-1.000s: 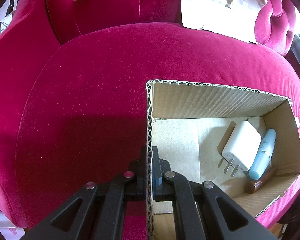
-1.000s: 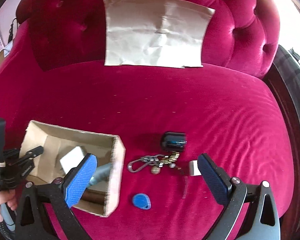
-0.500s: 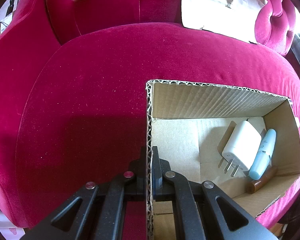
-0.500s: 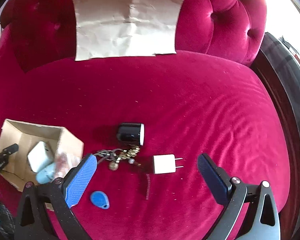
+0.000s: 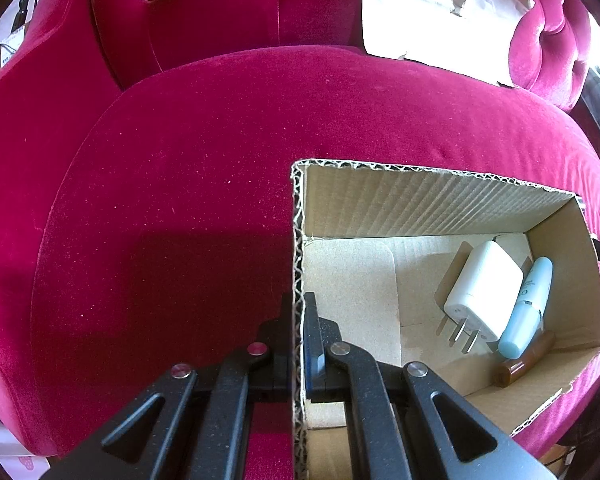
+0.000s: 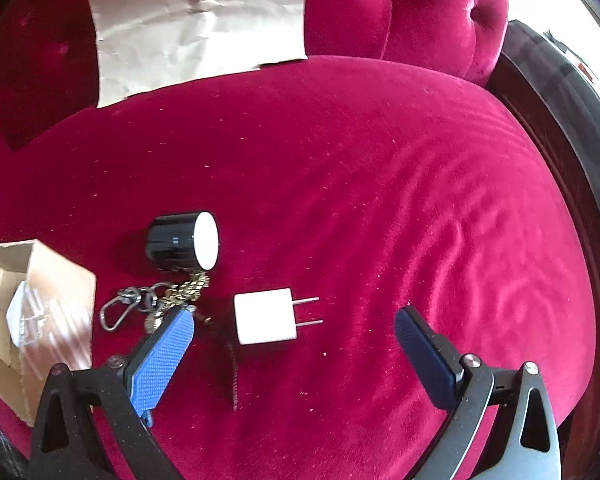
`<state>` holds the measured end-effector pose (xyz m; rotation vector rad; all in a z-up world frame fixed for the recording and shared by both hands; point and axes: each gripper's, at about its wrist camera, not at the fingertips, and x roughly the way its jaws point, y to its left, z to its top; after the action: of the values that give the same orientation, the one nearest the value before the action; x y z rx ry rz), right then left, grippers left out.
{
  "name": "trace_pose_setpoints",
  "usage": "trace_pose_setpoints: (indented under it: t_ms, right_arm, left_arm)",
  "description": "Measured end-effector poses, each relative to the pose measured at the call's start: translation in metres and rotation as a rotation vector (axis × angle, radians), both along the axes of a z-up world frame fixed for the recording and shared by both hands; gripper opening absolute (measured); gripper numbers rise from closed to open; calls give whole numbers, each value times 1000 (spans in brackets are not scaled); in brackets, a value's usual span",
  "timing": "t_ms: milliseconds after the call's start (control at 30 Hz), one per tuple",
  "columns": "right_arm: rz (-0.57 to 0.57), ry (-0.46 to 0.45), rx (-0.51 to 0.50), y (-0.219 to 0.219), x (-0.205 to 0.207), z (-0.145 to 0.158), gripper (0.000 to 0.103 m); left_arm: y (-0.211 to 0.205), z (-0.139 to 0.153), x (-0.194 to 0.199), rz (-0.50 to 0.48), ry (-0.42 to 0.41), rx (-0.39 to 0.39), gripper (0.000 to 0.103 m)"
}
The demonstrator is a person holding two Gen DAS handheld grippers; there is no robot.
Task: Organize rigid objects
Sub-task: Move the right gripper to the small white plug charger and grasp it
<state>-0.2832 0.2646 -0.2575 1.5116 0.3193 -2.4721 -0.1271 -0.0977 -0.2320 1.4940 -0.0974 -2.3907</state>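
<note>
Dropping and sliding rightward since a second ago, the right tongs (image 6: 292,344) are now hanging released around the white plug adapter (image 6: 265,316), which is lying flat on the velvet sofa seat (image 6: 380,200), prongs pointing right. Closing squarely on its smooth, boxy sides, clear of the thin prongs and the keychain (image 6: 156,300) just beside it, is looking wisest. A glossy black cylinder (image 6: 182,246) is resting nearby, possibly a cap. The left tongs (image 5: 298,320) are staying clenched on the corrugated cardboard box (image 5: 420,204) wall, steadying it.
</note>
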Motion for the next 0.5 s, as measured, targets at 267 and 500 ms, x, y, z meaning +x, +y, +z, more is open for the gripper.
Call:
trace_pose_setpoints:
  t_ms: [267,500]
  right_arm:
    - [-19,-12,-7,4,-8,-10,103]
    - [-16,-19,-10,2,-7,-11,83]
  left_arm:
    - [4,0,-3,0,0,1,2]
    - [4,1,-2,2,1,-1,2]
